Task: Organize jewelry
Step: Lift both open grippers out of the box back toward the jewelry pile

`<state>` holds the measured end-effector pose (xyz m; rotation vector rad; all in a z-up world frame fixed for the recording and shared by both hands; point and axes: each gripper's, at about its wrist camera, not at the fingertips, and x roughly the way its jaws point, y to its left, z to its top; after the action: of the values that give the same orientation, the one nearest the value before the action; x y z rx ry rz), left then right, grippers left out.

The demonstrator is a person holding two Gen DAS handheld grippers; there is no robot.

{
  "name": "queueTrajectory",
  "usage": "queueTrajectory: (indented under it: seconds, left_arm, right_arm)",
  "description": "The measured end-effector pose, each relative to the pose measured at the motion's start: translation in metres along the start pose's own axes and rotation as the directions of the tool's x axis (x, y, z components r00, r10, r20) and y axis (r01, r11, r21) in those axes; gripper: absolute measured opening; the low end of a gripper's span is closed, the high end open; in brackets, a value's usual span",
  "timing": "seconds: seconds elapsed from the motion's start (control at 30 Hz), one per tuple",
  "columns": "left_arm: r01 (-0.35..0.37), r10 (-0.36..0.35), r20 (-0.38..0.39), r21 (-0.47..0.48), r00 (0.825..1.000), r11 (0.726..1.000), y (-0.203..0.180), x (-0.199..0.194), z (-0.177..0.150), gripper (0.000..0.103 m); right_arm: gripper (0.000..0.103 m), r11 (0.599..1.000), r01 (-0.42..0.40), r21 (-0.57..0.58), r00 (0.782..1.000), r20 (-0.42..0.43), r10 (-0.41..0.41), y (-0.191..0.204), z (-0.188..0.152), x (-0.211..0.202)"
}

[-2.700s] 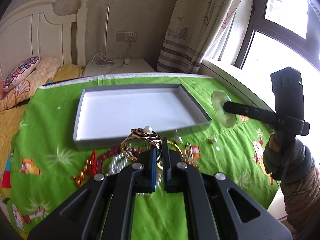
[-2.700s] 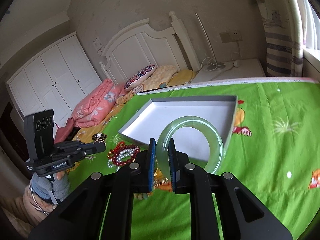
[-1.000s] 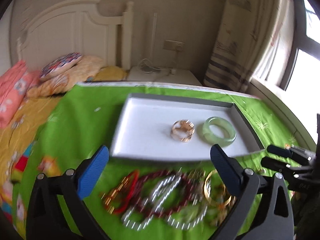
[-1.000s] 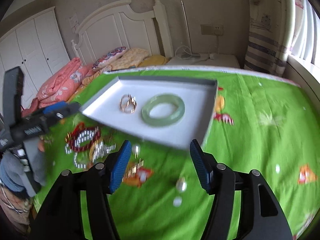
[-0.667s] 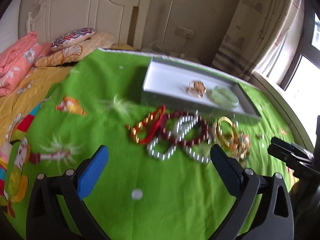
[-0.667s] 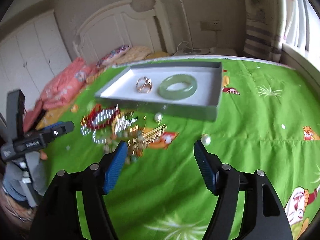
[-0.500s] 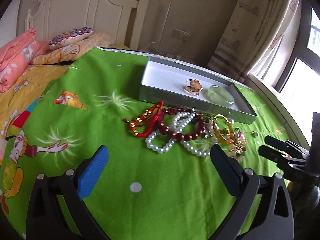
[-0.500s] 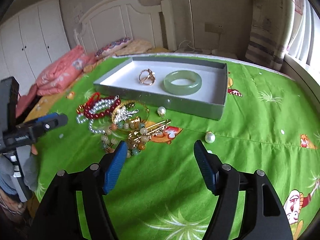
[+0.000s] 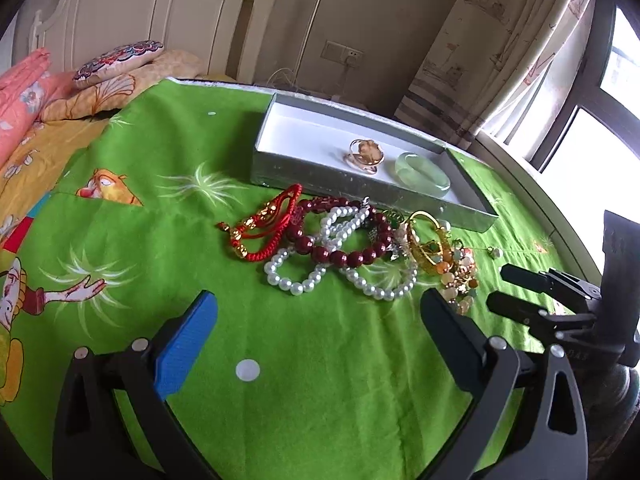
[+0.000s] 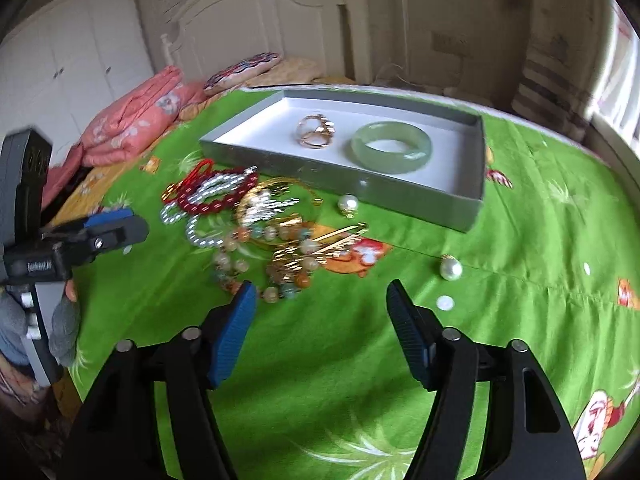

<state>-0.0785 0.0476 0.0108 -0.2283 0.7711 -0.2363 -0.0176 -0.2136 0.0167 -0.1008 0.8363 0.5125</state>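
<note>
Jewelry for sorting: grey tray (image 10: 460,212) toward the far edge of the green cartoon-print bedcover (image 9: 320,380), holding a gold ring (image 10: 316,131) and a jade bangle (image 10: 392,148) side by side. Unsorted heap just before the tray's near wall: red cord bracelet (image 9: 268,224), dark red bead bracelet (image 9: 344,240), pearl strands (image 9: 304,276), gold bangle (image 9: 424,248), amber-and-green beads (image 10: 280,272), all tangled. Two loose pearls (image 10: 451,269) lie apart toward the tray's right corner.

Left gripper (image 9: 316,320) and right gripper (image 10: 320,312): jaws spread wide, nothing held, both hovering short of the heap.

Advised: take an outlying piece first, probably the red cord, lifting slowly so strands shed.

Room: white headboard, pink quilt, curtained window.
</note>
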Motion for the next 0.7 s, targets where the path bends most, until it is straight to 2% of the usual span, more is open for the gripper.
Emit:
queueTrajectory:
  seconds: [0.1,0.17,0.27,0.4,0.47,0.5,0.57,0.6,0.7]
  left_arm:
    - [0.002,-0.003,0.029,0.013,1.000,1.000,-0.005,-0.005,-0.002,0.100]
    - [0.007,-0.008,0.039,0.036,0.999,0.999,-0.010,-0.007,-0.003,0.099]
    - [-0.001,-0.003,0.054,0.075,0.999,0.997,-0.017,-0.009,-0.004,0.099]
    - [-0.005,0.000,0.066,0.067,0.998,0.998,-0.017,-0.011,-0.003,0.093]
    - [0.001,-0.005,0.067,0.060,0.998,0.998,-0.015,-0.011,-0.003,0.092]
    - [-0.001,-0.003,0.068,0.058,0.998,0.998,-0.015,-0.011,-0.003,0.092]
    - [0.004,-0.008,0.062,0.061,0.998,0.998,-0.015,-0.010,-0.003,0.091]
    - [0.006,-0.010,0.064,0.059,0.998,0.998,-0.014,-0.011,-0.004,0.091]
    - [0.033,-0.036,0.076,0.045,0.996,0.998,-0.010,-0.013,-0.004,0.092]
  right_arm:
    - [0.055,0.998,-0.065,-0.013,0.998,0.013,0.066,0.012,0.001,-0.002]
    - [0.046,0.996,-0.078,-0.048,0.997,0.005,0.078,0.024,0.005,0.003]
    - [0.040,0.991,-0.101,-0.090,0.995,-0.005,0.100,0.041,0.013,0.010]
    - [0.033,0.989,-0.097,-0.115,0.994,-0.057,0.091,0.054,0.020,0.025]
    - [0.022,0.989,-0.078,-0.123,0.994,-0.083,0.068,0.058,0.022,0.033]
    - [0.020,0.990,-0.051,-0.129,0.995,-0.092,0.040,0.060,0.022,0.037]
    - [0.018,0.990,-0.037,-0.135,0.996,-0.086,0.025,0.060,0.022,0.039]
    - [0.010,0.989,-0.046,-0.141,0.997,-0.072,0.036,0.061,0.021,0.035]
    - [0.010,0.990,-0.115,-0.087,0.993,0.001,0.115,0.049,0.020,0.017]
